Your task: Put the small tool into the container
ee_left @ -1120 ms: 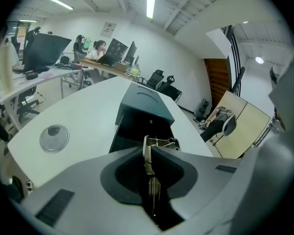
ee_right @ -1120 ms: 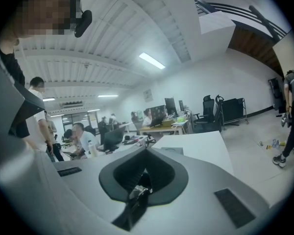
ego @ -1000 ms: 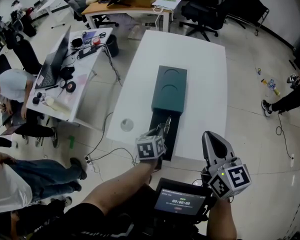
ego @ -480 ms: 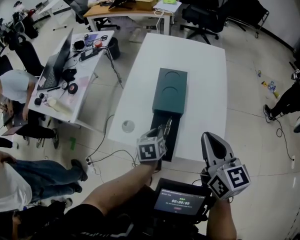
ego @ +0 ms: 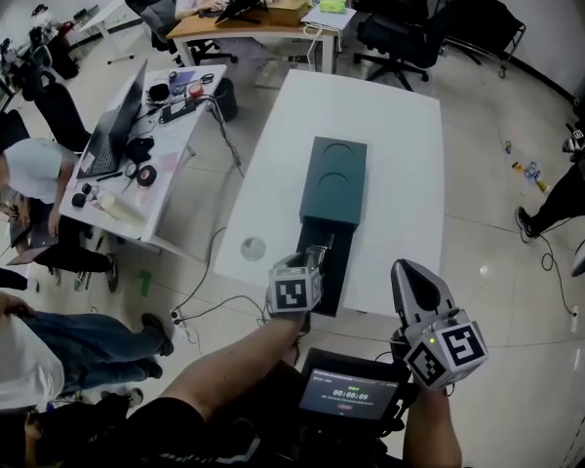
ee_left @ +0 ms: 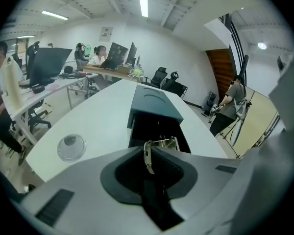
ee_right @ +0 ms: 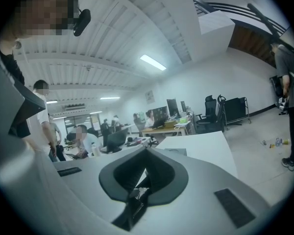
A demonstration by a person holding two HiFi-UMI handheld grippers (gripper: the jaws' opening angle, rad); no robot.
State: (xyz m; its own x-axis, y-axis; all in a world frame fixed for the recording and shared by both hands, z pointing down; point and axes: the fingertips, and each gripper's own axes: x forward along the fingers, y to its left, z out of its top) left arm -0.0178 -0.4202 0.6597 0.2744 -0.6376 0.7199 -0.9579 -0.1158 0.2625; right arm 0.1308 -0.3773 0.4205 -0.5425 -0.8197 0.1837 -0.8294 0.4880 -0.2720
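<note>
To the left of the fingers, a clear round plastic disc (ego: 253,249) lies on the long white table (ego: 400,154), well apart from the work. Then comes the left gripper (ego: 315,258), its jaws clenched on the small silvery metal tool (ee_left: 147,156). The tool stands up from the very tips, with a wire loop showing just beyond them. Directly ahead of and below those fingers sits the dark green rectangular container (ego: 333,178), with its black open compartment (ee_left: 157,127) facing the person. The tool hangs over the near end of that opening, not yet resting inside it as far as I can see.

I'd judge this to be the placing step, with the carry nearly over. The next move calls for lowering the tips a little into the black compartment and easing the jaws apart so the tool drops clear of the wall.

Off to the right, the right gripper (ego: 408,271) is held away from the container, jaws closed together on nothing.
</note>
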